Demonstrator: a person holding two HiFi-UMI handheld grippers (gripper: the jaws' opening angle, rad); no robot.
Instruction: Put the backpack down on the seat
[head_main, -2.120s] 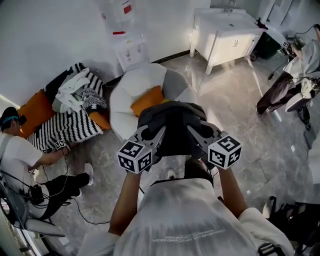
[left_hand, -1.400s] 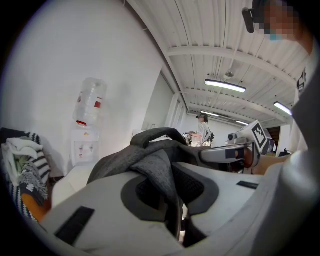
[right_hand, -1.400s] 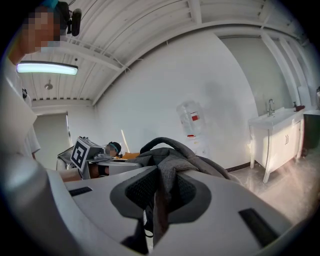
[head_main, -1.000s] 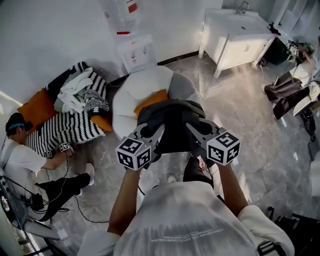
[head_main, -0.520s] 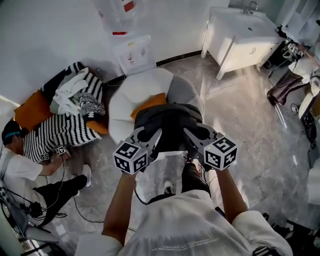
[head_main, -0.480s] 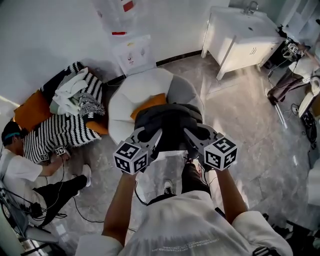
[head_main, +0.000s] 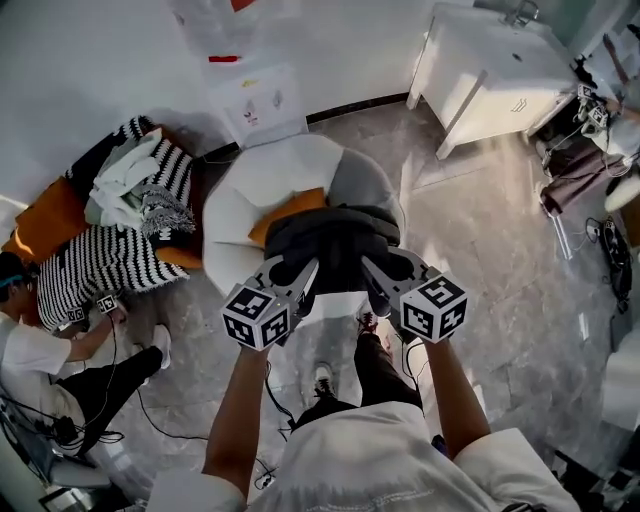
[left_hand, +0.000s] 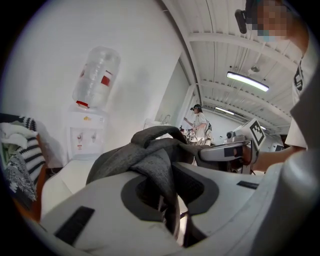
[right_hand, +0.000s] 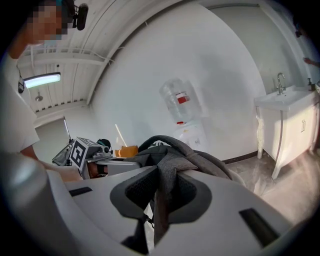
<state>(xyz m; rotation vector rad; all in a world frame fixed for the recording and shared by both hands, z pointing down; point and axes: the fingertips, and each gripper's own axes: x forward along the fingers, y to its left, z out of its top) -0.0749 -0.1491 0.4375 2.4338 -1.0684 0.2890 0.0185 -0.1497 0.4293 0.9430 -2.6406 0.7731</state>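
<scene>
A dark grey backpack (head_main: 335, 248) hangs in the air between my two grippers, above the front edge of the round white seat (head_main: 250, 180). An orange cushion (head_main: 288, 206) lies on that seat, just behind the bag. My left gripper (head_main: 297, 278) is shut on a grey backpack strap (left_hand: 161, 167), which runs down between its jaws. My right gripper (head_main: 377, 278) is shut on the other strap (right_hand: 165, 182) in the same way. In the left gripper view the left gripper (left_hand: 169, 202) looks toward the right one; the right gripper (right_hand: 159, 200) looks back toward the left one.
A water dispenser (head_main: 255, 95) stands against the wall behind the seat. A white sink cabinet (head_main: 495, 75) is at the back right. Striped cushions and clothes (head_main: 120, 230) lie left of the seat, with a person sitting on the floor (head_main: 40, 360). Cables trail by my feet.
The person has stepped closer to the seat, so the backpack now hangs over its front edge. Both grippers keep their hold on the straps.
</scene>
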